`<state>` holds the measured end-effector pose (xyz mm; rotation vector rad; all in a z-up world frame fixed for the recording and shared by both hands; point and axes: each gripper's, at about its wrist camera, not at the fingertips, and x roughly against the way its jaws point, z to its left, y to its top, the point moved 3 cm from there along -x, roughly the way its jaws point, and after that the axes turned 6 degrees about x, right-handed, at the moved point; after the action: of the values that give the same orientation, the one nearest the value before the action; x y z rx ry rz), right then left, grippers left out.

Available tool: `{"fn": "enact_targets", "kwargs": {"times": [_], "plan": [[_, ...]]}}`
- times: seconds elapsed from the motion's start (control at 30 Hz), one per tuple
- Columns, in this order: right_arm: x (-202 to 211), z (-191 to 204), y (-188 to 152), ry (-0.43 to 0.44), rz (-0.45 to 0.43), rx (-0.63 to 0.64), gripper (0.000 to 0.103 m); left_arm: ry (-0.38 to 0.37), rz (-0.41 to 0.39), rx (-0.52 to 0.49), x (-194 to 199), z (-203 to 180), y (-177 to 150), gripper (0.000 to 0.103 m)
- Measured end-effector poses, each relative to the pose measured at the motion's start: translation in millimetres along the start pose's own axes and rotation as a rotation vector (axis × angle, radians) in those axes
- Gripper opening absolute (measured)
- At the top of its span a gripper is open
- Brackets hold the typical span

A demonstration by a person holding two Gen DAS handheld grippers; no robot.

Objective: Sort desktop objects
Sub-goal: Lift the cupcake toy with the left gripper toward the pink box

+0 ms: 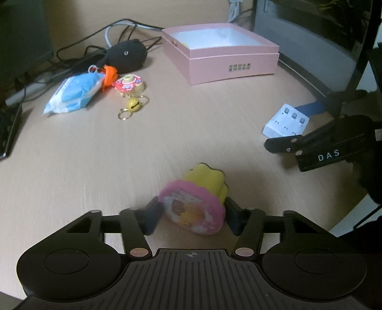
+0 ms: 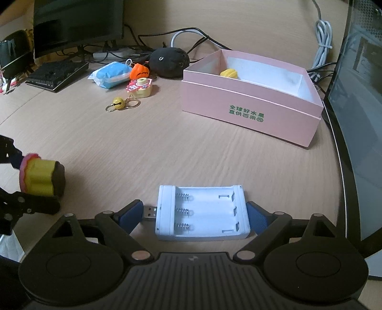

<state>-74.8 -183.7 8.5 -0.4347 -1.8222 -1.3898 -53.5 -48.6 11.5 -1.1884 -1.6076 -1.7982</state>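
A pink-and-yellow cake-shaped toy (image 1: 191, 207) lies on its side low over the wooden desk (image 1: 167, 143). My left gripper (image 1: 193, 214) is shut on it, one pad against each flank; the right wrist view shows the toy (image 2: 40, 178) at the far left. My right gripper (image 2: 195, 214) is shut on a white battery case (image 2: 203, 212), its left pad on the case's USB plug and its right pad on the far end. In the left wrist view the case (image 1: 285, 121) sits at the right. An open pink box (image 2: 250, 107) holds a small yellow item (image 2: 229, 72).
At the back left lie a black plush (image 2: 170, 60), a blue tissue pack (image 2: 111, 74), an orange toy (image 2: 139, 70), a pink toy camera (image 2: 140, 88) and a bell keyring (image 2: 118, 103). A keyboard (image 2: 57, 71), cables and monitors (image 2: 78, 21) line the desk's far and right edges.
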Motion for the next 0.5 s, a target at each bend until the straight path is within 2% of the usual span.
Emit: {"fn": "enact_targets", "kwargs": {"times": [0.3,0.5], "plan": [[-0.8,6.7,4.2,-0.011,0.016,0.014,0.091,0.016,-0.039,0.021,6.3,3.9,11.4,0.059],[11.4,5.9,7.5,-0.021,0.014,0.007,0.091,-0.009,-0.055,0.015,8.3,3.3,25.8,0.059]]}}
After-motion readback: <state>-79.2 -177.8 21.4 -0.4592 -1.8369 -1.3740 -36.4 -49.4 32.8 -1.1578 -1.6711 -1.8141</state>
